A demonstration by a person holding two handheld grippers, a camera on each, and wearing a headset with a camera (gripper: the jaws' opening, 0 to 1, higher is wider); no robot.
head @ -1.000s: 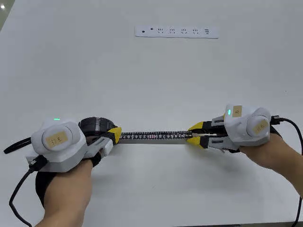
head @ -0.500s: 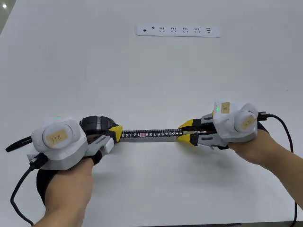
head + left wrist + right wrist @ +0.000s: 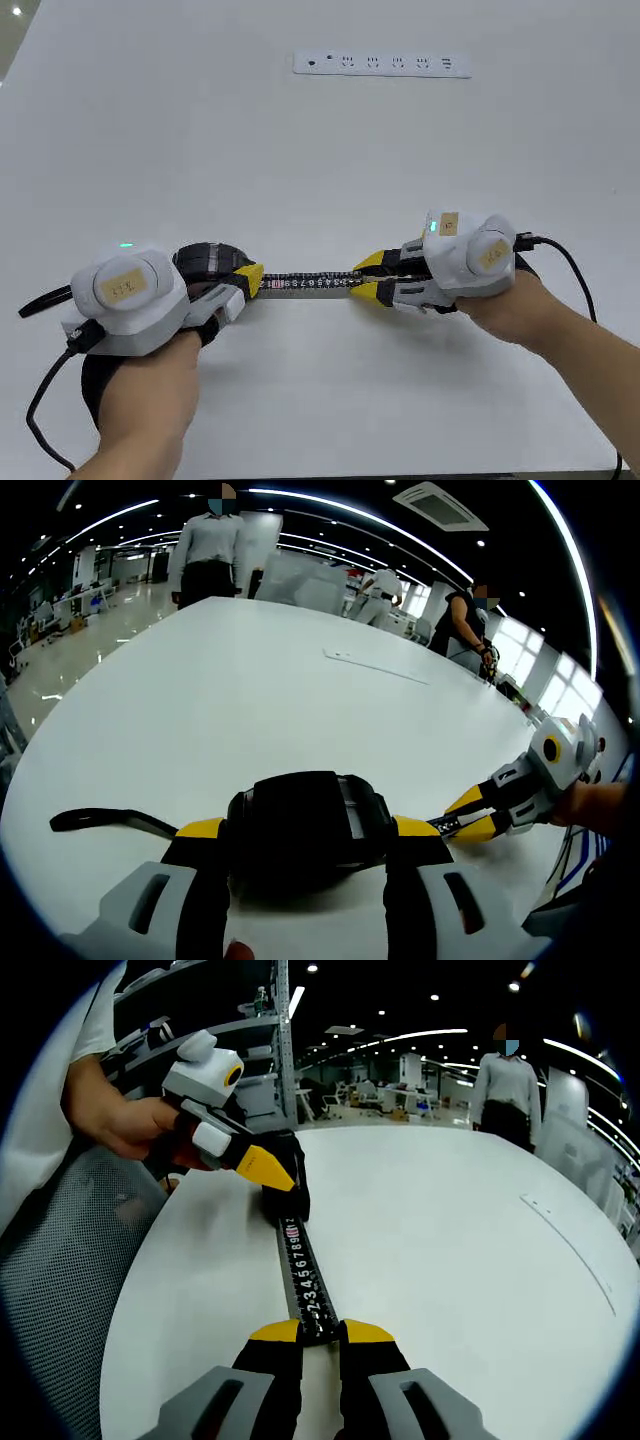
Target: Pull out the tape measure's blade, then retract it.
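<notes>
Here the tape measure (image 3: 208, 263), a black case, rests on the white table (image 3: 300, 150) at about 8 o'clock in the head view. Its blade (image 3: 305, 282) runs out flat toward 3 o'clock.

The left gripper (image 3: 308, 828) has its two yellow-tipped jaws clamped against opposite sides of the case. This hold probably serves to anchor the case, so that any pull falls on the blade alone. The right gripper (image 3: 320, 1332) has its jaws pinched together on the blade's free end, at 6 o'clock in the right gripper view. The printed scale recedes from there toward the case at 11 o'clock. Low on the table and in line with the case, this grip should keep the blade straight and untwisted.

Only a short stretch of blade spans the gap between the grippers. Whether it is being drawn out or fed back cannot be judged from this moment.

The end hook is hidden between the right jaws. The case's far side and any lock button are covered by the left gripper, and the smaller numerals are blurred. A black strap (image 3: 100, 820) trails from the case toward 9 o'clock in the left gripper view, its attachment unseen. A power strip (image 3: 382, 63) lies well apart at 12 o'clock.
</notes>
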